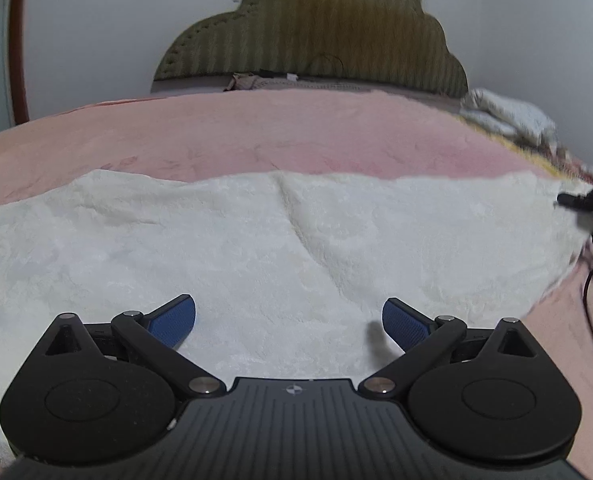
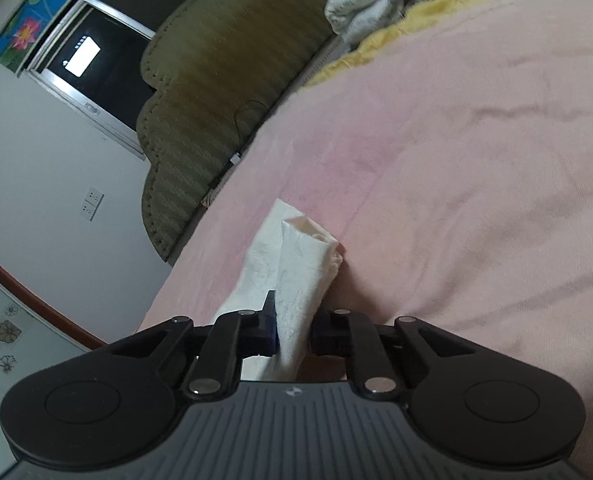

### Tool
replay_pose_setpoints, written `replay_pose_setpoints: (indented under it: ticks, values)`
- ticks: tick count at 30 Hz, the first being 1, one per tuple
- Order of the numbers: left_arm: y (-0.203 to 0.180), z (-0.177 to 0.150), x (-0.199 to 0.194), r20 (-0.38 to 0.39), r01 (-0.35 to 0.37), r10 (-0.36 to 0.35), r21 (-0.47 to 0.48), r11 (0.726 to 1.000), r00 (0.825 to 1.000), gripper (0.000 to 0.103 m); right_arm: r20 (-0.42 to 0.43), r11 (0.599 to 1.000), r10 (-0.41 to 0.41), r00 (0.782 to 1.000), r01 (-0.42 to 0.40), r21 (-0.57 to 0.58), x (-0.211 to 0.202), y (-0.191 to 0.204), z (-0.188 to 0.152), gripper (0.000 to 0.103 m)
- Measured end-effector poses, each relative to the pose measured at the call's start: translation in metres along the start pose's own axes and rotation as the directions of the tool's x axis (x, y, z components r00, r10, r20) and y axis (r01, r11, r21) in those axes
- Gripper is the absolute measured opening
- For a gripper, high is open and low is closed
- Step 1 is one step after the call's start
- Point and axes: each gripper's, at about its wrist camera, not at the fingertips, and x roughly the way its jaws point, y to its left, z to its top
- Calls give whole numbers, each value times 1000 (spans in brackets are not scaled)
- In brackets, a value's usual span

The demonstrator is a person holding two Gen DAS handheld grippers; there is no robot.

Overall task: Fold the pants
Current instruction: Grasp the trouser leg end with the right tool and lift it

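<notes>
Right gripper clenched on pants edge at frame center, left gripper released over fabric lower center; best lifted slowly, keeping hem taut.

The fluffy cream-white fleece pants lie spread flat across a pink bedspread, stretching from the far left to the right edge of the left wrist view, with a shallow crease running diagonally down their middle. In the right wrist view one end of the garment is bunched into a narrow upright fold, lifted off the bedspread, its open hem tip pointing away.
</notes>
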Motion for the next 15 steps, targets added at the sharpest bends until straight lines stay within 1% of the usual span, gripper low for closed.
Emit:
replay_pose_setpoints:
  ticks: [2,3,4,5,6,8,9,11,13,14,15]
  values:
    - [12,5,-5,23,46,-44,-97,994,999,99,19,993,-3,1000,6,-119,-4,23,1,14]
    - [18,8,-5,27,75,-71,-151,986,997,99,26,982,-3,1000,8,-190,-4,38,2,14]
    - [24,13,-6,31,107,-103,-216,970,994,99,32,970,0,1000,8,-243,-6,50,2,14]
    - [31,17,-5,37,144,-139,-282,948,990,100,37,956,4,999,7,-292,-7,62,1,14]
    - [35,20,-4,43,183,-179,-335,924,983,100,42,934,10,999,6,-358,-10,78,-3,14]
    - [44,27,3,56,280,-285,-436,855,957,101,46,875,24,999,2,-485,-14,108,-16,14]
    - [46,30,7,69,328,-338,-486,810,938,101,43,833,36,998,-7,-554,-17,124,-27,13]
    - [49,34,16,103,417,-440,-563,714,892,101,18,730,67,998,-37,-683,-22,157,-56,13]
    - [46,36,28,121,474,-518,-612,633,847,102,-43,631,93,995,-93,-770,-24,181,-91,13]
    - [45,36,34,122,487,-543,-631,603,831,102,-76,598,100,992,-121,-792,-23,189,-105,13]
    - [43,36,40,117,487,-556,-651,583,823,102,-121,566,108,987,-161,-808,-22,196,-123,14]
